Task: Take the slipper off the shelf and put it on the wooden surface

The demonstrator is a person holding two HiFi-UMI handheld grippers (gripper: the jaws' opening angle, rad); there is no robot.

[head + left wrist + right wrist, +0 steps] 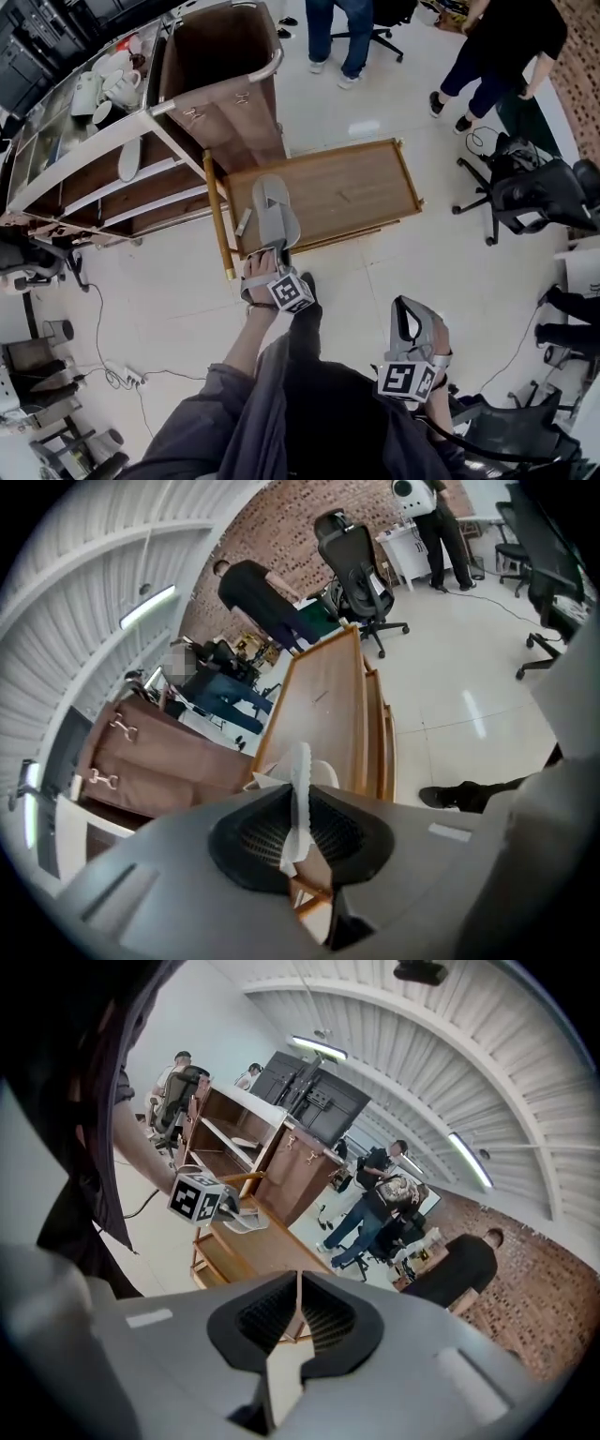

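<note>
**Slipper (273, 217) held at the near left corner of the wooden surface (352, 192)**

Nearest the person, the right hand-held gripper (406, 314) is held above the tiled floor (169, 300), well apart from the wooden surface. Its jaws are pressed together and nothing is caught between them.

Just beyond it, the left hand-held gripper (270, 255) is clamped tight on the near end of the grey slipper. A thin edge of the sole is pinched between the ribbed pads. The slipper is stretched away from the jaws over the near left corner of the low wooden surface. Whether it rests on the wood cannot be told.

Farther left, the shelf (103, 183) is seen with white mugs (103, 89) on top, beside a brown cabinet (220, 56). Farthest off, people (337, 28) are standing and an office chair (534, 192) is parked.
</note>
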